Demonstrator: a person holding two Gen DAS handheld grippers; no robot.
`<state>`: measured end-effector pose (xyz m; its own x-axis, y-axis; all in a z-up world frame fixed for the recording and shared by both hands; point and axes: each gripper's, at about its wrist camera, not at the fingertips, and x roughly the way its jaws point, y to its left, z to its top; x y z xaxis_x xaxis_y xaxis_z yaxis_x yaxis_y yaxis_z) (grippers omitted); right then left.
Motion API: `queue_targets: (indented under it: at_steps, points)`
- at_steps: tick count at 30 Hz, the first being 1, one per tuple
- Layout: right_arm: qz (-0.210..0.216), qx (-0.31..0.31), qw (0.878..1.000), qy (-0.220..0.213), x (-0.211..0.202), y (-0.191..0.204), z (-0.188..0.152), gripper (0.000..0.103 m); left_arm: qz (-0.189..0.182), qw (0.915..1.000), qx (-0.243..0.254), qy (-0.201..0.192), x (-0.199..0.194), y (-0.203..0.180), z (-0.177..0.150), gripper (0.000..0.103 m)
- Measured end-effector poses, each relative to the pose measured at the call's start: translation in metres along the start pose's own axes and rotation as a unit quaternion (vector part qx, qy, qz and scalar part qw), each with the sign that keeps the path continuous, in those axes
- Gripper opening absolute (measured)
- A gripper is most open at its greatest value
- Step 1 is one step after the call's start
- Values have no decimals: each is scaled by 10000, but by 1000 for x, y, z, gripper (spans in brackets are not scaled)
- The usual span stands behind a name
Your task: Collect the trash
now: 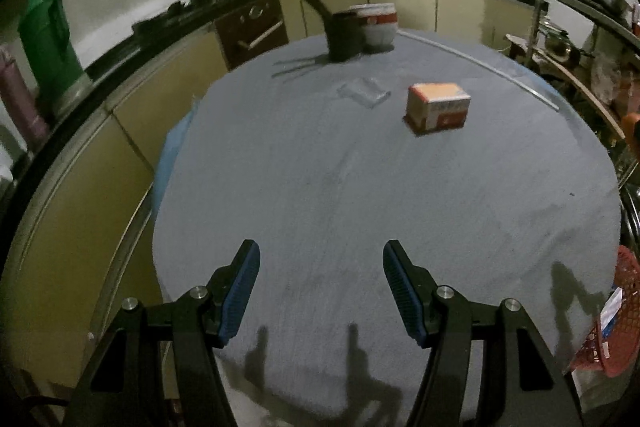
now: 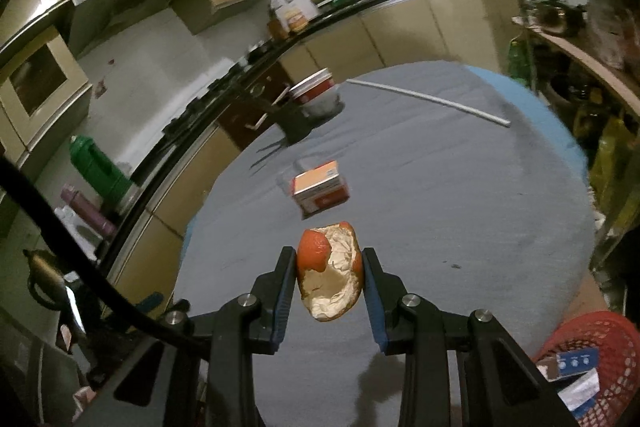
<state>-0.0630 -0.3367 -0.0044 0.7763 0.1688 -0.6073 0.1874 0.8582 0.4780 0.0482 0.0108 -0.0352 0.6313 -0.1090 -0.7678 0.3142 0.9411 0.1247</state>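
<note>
Grey cloth covers the bench (image 1: 360,187), and most of that surface lies bare. The left claw (image 1: 320,291) hangs over the near part of it with its jaws spread apart and nothing between the blue pads (image 1: 240,295); wide open cloth stretches ahead of it. Farther on, toward the middle, stands an orange and white carton (image 1: 438,107), and just to its left lies a flat clear plastic wrapper (image 1: 363,91), the two apart from each other. At the far edge a dark container (image 1: 345,37) touches a white tub with a red band (image 1: 376,27). A thin white rod (image 2: 428,99) lies along the far right edge of the bench, close to where the blue underlayer shows.

The right claw (image 2: 330,279) is closed on a piece of orange peel (image 2: 332,271), the pads pressing its two sides and the pale inside facing the camera; the peel is held above the cloth, nearer than the carton. A red mesh basket (image 2: 600,339) sits at the near right corner, just beside the bench edge, with a blue and white packet (image 2: 576,363) inside. On the left the bench edge runs close to beige kitchen cabinets (image 1: 80,207), leaving a narrow gap there.
</note>
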Motion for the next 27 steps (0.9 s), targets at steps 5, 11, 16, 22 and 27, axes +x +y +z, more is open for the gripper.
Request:
queue_targets:
  at_steps: [5,11,16,22,27]
  points:
    - [220,-14,9994,249,21,14,-1,36,38,9999,-121,90,7,12,-6,65]
    - [355,-51,9979,536,44,30,0,36,79,9994,-308,140,13,30,-9,65]
    - [430,-95,9981,437,56,40,6,36,118,9984,-478,290,23,46,-13,65]
    - [497,-121,9985,207,52,46,7,36,132,9978,-552,339,28,51,-12,65]
    - [230,-24,9997,99,29,27,-5,36,13,9984,-499,262,21,42,-13,65]
